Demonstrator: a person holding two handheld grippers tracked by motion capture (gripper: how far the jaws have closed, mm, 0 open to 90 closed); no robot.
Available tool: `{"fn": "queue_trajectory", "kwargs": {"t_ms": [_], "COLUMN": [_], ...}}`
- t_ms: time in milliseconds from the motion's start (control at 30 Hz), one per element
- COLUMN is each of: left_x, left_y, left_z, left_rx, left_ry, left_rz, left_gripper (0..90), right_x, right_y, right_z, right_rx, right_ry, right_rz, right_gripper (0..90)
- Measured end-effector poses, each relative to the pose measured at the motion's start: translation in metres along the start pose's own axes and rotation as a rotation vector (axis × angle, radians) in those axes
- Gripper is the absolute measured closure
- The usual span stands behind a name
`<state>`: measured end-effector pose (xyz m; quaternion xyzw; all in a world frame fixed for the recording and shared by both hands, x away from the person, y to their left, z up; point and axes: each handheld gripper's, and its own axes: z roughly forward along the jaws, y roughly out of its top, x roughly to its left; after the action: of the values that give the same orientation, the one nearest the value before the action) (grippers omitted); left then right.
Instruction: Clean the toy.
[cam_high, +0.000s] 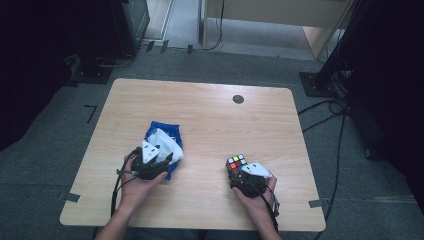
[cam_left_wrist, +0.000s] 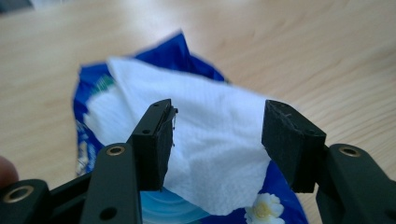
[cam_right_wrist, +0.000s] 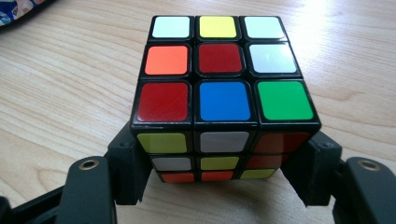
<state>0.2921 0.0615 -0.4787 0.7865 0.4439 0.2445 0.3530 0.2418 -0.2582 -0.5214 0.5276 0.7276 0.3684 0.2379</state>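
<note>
We see our left tongs (cam_left_wrist: 217, 140) standing apart, their black pads clear of the white crumpled paper tissue (cam_left_wrist: 205, 140) that lies between and just beyond them. The tissue pokes out of a blue plastic wipe packet (cam_left_wrist: 187, 51) printed with a small daisy, which rests on the pale wooden bench (cam_left_wrist: 327, 56) right under and ahead of these tongs. In the high view the left tongs (cam_high: 162, 159) sit at the near edge of that packet (cam_high: 162, 129), with the tissue (cam_high: 167, 142) spread just ahead of them

Our right tongs (cam_right_wrist: 219, 172) are clamped on a black-framed, colour-stickered puzzle cube (cam_right_wrist: 222, 84), one pad pressed against each side of its lower layers. The cube stands on the bench (cam_right_wrist: 60, 93), its top face turned up towards us, showing white, yellow, orange, red, blue and green squares. From above, the cube (cam_high: 236, 163) sits at the tips of the right tongs (cam_high: 239, 172), and the hand behind them rests low on the bench (cam_high: 225, 125)

The two pairs of tongs are well apart, the packet to the left side of the cube, with bare wood between them
</note>
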Motion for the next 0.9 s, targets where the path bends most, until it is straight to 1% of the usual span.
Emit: {"fn": "queue_trajectory", "kwargs": {"t_ms": [33,67,133,167,200,233,267,300,333,367,400,433,467,500,533,567,600,633,667,700,733,767,800,833,867,900], "left_x": [-0.003,-0.003,-0.004,-0.005,-0.005,-0.004,-0.002,0.001,0.003,0.003,0.006,0.006,0.011,0.011,0.013,0.013,0.014,0.015,0.016,0.016,0.016,0.016,0.016,0.016,0.016,0.015], "left_y": [-0.001,-0.001,-0.001,-0.002,-0.002,-0.003,-0.003,-0.004,-0.004,-0.004,-0.005,-0.005,-0.004,-0.004,-0.003,-0.002,-0.001,0.000,0.000,0.000,0.000,0.000,0.001,0.003,0.004,0.007], "left_z": [0.010,0.010,0.016,0.019,0.019,0.020,0.020,0.019,0.018,0.018,0.013,0.013,0.006,0.006,0.001,-0.004,-0.007,-0.009,-0.008,-0.006,-0.004,-0.002,0.000,0.002,0.002,0.003], "left_rx": [0.046,0.046,0.085,0.111,0.111,0.117,0.113,0.114,0.104,0.104,0.073,0.073,0.031,0.031,0.004,-0.014,-0.023,-0.014,-0.003,0.017,0.030,0.044,0.054,0.058,0.059,0.062], "left_ry": [0.019,0.019,0.029,0.058,0.058,0.069,0.054,0.030,0.008,0.008,0.002,0.002,-0.027,-0.027,-0.040,-0.042,-0.054,-0.067,-0.075,-0.073,-0.060,-0.053,-0.045,-0.040,-0.030,-0.017], "left_rz": [0.007,0.007,0.015,0.016,0.016,0.007,-0.005,-0.017,-0.030,-0.030,-0.054,-0.054,-0.085,-0.085,-0.082,-0.079,-0.073,-0.066,-0.066,-0.058,-0.036,-0.027,-0.030,-0.033,-0.029,-0.024], "left_gripper": [44.7,45.1,46.0,52.6,57.1,57.1,63.2,67.2,76.2,78.0,84.7,87.2,87.8,88.4,88.4,88.6,88.6,85.7,85.7,80.7,69.7,69.7,61.2,61.2,57.9,51.8], "right_x": [0.000,0.000,0.000,-0.001,-0.001,0.000,0.000,0.000,0.000,0.000,0.000,0.000,0.000,0.000,0.000,-0.001,-0.001,-0.001,-0.001,-0.001,-0.002,-0.002,-0.001,-0.001,-0.001,-0.001], "right_y": [-0.001,-0.001,-0.001,-0.001,-0.001,-0.001,-0.001,-0.001,-0.001,-0.001,-0.001,-0.001,-0.001,-0.001,-0.001,-0.001,-0.001,-0.002,-0.002,-0.002,-0.003,-0.003,-0.003,-0.003,-0.003,-0.004], "right_z": [-0.001,-0.001,-0.001,-0.001,-0.001,-0.001,-0.001,-0.001,-0.001,-0.001,-0.002,-0.002,-0.002,-0.002,-0.002,-0.002,-0.002,-0.003,-0.003,-0.004,-0.005,-0.005,-0.005,-0.005,-0.005,-0.006], "right_rx": [-0.001,-0.001,-0.003,-0.003,-0.003,-0.003,-0.003,-0.003,-0.003,-0.003,-0.004,-0.004,-0.005,-0.006,-0.006,-0.006,-0.006,-0.008,-0.008,-0.008,-0.014,-0.014,-0.021,-0.021,-0.022,-0.028], "right_ry": [0.002,0.002,0.003,0.005,0.005,0.005,0.005,0.003,0.003,0.003,0.003,0.003,0.004,0.004,0.004,0.004,0.004,0.009,0.009,0.009,0.010,0.010,0.009,0.009,0.009,0.007], "right_rz": [0.011,0.011,0.012,0.013,0.013,0.013,0.013,0.012,0.012,0.012,0.011,0.011,0.011,0.011,0.011,0.016,0.016,0.023,0.023,0.027,0.027,0.027,0.023,0.023,0.022,0.021], "right_gripper": [32.9,32.9,32.8,32.8,32.8,32.8,32.9,32.9,33.0,33.0,33.1,33.1,33.0,33.0,33.0,32.8,32.8,32.4,32.4,32.3,31.6,31.6,31.5,31.5,31.5,32.4]}}
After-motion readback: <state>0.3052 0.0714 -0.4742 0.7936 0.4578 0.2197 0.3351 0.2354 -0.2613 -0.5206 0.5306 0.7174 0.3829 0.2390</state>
